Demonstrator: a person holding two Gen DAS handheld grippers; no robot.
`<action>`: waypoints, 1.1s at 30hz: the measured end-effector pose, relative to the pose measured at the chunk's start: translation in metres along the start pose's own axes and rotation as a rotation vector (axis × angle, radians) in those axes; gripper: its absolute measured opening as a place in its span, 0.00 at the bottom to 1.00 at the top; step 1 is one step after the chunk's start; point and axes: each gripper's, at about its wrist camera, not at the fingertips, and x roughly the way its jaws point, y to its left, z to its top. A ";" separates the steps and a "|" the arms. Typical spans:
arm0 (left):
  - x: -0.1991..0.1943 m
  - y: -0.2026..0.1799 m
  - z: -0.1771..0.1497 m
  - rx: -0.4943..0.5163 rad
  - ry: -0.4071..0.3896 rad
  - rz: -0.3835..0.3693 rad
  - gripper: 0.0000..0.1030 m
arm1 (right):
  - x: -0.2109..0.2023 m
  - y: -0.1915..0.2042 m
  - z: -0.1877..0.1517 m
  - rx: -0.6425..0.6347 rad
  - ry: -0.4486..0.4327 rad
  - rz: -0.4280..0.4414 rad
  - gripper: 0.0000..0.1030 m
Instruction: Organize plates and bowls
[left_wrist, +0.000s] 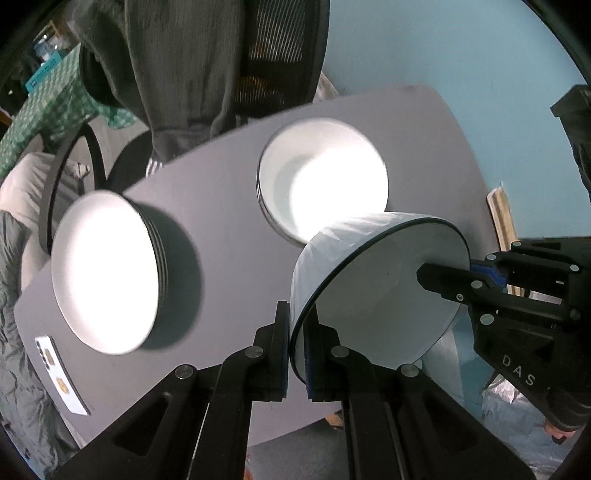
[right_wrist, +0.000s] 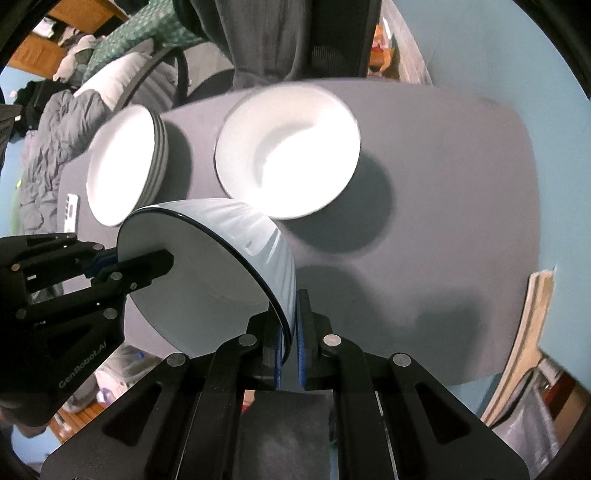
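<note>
A white bowl with a thin dark rim (left_wrist: 376, 295) (right_wrist: 207, 273) hangs tilted above the grey table (left_wrist: 221, 177) (right_wrist: 443, 221), carried between both grippers. My left gripper (left_wrist: 298, 332) (right_wrist: 118, 260) is shut on one side of the rim. On the opposite side of the rim my right gripper (right_wrist: 290, 325) (left_wrist: 467, 273) is shut too, one finger inside the bowl and one outside. Below, on the table, stand a stack of white plates (left_wrist: 103, 273) (right_wrist: 122, 170) and a stack of white bowls (left_wrist: 321, 181) (right_wrist: 288, 151).
A white phone (left_wrist: 61, 376) (right_wrist: 71, 208) lies near the table edge beside the plates. A mesh-backed chair with a grey garment (left_wrist: 177, 66) (right_wrist: 266, 40) stands behind the table. Bedding (right_wrist: 55, 140) and a wooden board (right_wrist: 532, 332) flank it.
</note>
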 end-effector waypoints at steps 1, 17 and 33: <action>-0.001 0.000 0.006 0.003 -0.006 0.001 0.06 | 0.000 0.002 0.000 0.001 -0.004 0.000 0.06; 0.021 0.011 0.064 -0.034 0.016 0.027 0.06 | 0.009 -0.023 0.054 0.000 0.031 0.006 0.06; 0.050 0.026 0.083 -0.041 0.083 0.039 0.06 | 0.035 -0.032 0.088 0.003 0.119 0.004 0.06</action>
